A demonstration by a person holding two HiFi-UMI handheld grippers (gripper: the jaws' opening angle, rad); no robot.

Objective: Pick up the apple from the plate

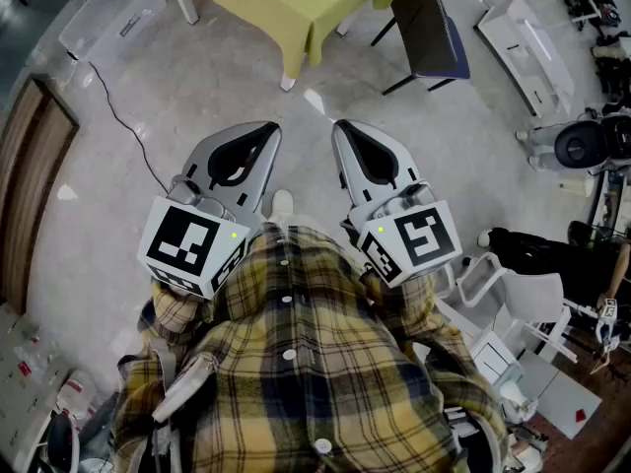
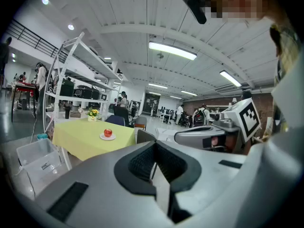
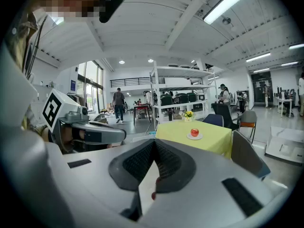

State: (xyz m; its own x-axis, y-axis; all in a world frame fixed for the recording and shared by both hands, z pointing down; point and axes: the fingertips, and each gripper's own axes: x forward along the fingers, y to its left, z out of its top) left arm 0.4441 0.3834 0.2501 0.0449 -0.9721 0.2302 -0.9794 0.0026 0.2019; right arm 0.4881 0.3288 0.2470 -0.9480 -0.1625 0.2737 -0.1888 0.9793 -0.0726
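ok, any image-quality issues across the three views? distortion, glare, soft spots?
Head view: fisheye bend, even light, sharp. Left gripper view: heavy barrel distortion, black rim, ceiling light blown out, left gripper soft up close, apple tiny but clear. Right gripper view: same distortion and black rim, ceiling strip glaring.

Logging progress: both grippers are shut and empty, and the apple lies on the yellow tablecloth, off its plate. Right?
No: the apple sits on its white plate on the yellow tablecloth, as the right gripper view shows. The left gripper and right gripper are indeed shut and empty.
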